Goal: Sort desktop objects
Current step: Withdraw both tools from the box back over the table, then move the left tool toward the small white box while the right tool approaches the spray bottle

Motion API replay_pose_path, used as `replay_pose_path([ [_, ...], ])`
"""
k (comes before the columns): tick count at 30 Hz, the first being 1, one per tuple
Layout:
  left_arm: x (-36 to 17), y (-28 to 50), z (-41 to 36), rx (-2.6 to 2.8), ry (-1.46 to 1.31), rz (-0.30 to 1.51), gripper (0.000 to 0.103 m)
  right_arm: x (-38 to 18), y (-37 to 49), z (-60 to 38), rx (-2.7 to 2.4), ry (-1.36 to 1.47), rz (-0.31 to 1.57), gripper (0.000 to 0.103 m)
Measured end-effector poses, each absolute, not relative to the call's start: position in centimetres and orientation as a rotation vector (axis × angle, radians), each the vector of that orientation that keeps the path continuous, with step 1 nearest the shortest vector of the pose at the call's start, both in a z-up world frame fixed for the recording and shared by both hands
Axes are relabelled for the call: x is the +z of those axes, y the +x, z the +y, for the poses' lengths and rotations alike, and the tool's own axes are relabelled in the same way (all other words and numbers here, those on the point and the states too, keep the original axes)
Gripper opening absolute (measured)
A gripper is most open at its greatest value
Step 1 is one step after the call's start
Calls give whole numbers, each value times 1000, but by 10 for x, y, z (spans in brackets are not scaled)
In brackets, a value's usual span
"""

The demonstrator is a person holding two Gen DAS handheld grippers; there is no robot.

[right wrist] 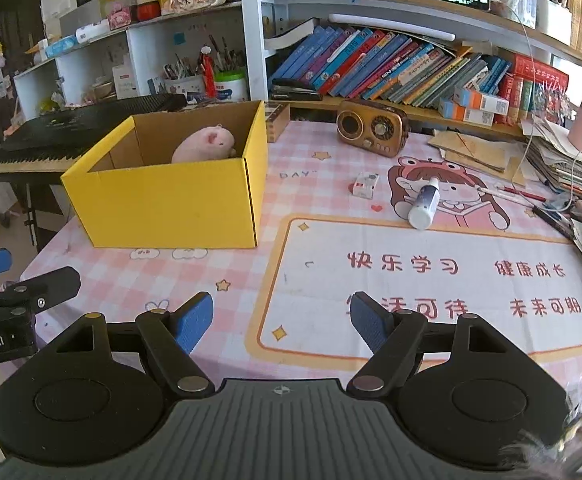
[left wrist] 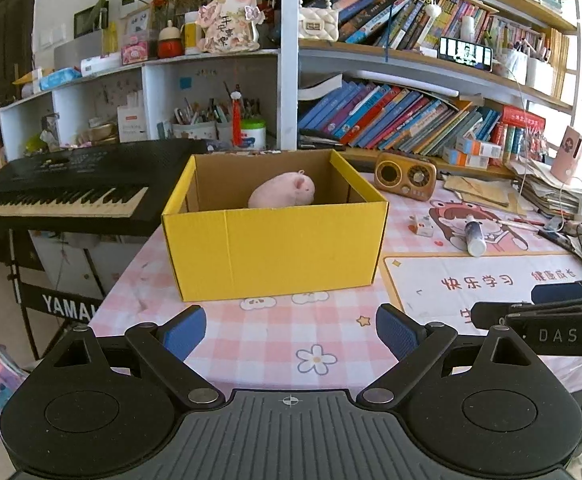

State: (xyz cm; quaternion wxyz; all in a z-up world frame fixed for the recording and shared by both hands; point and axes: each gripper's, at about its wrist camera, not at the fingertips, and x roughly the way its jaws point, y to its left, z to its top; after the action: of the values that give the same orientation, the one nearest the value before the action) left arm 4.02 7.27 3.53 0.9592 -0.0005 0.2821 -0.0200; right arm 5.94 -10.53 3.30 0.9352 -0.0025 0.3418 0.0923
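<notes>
Hovering over the near edge of the worktop (right wrist: 227,280), both tools empty. Left hand-held gripper (left wrist: 291,332) is released, jaws spread wide, aimed at the near wall of the yellow box (left wrist: 275,248). Right hand-held gripper (right wrist: 281,322) is released too, pointing at the printed mat.

Box sits on the left side of the worktop, open top. Pink plush pig (right wrist: 205,146) already lies inside, toward the far wall. Left to sort, by my read: white bottle (right wrist: 423,204) lying on its side on the cartoon girl print, right of centre, and the small white box (right wrist: 365,185) just left of it, apart from it. Both well apart from the yellow box. Retro radio (right wrist: 373,128) stands further back, near the bookshelf; unclear whether it counts.

Risks from here:
- Bottle is a cylinder on its side. A pinch off-centre or along the axis will likely roll it, toward the pens and cables on the right edge.
- Charging cable (right wrist: 531,112) drapes down near the far right; a wide reach could snag it.
- Box is light cardboard. Clipping its rim on the drop would shove it left, toward the worktop edge by the keyboard (right wrist: 31,152).
- The two tools sit close together; crossing reaches could collide.
</notes>
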Motion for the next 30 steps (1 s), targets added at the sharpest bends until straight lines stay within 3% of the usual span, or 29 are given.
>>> replay_pose_path([
  [30,24,20,55,-95,17,609,94,19,23,-114,114,-23,728,79],
])
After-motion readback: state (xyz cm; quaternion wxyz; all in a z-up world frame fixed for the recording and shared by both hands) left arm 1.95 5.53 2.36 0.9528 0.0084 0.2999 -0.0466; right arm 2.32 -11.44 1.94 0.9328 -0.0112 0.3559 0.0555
